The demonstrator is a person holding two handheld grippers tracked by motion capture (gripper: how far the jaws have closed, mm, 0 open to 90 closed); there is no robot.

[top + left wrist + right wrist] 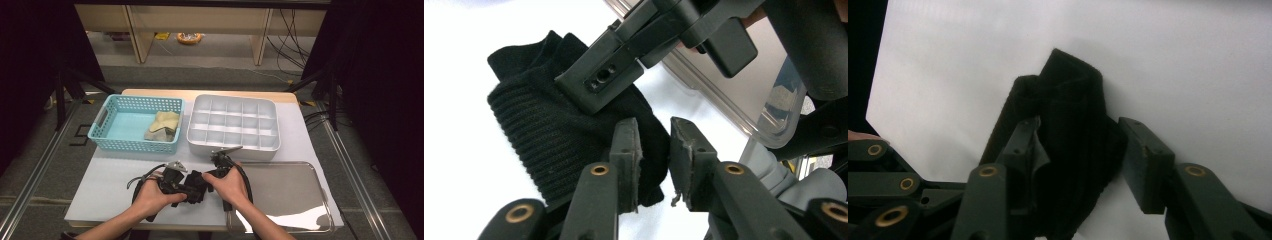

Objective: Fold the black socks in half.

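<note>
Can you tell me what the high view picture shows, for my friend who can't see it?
Two hands work two black grippers on a black sock on a white table. Behind sit a blue basket, a grey divided tray and a metal tray.

Basket (120, 145) sits back-left on the table (310, 140), a folded cloth (163, 126) lying in its right end. Just beside it to the right, the divided tray (233, 145). In front of that tray, on the near-right, lies the metal tray (300, 220). Left of the metal tray, near the front edge, the dark sock (196, 184) rests on the table between the two grippers.
</note>
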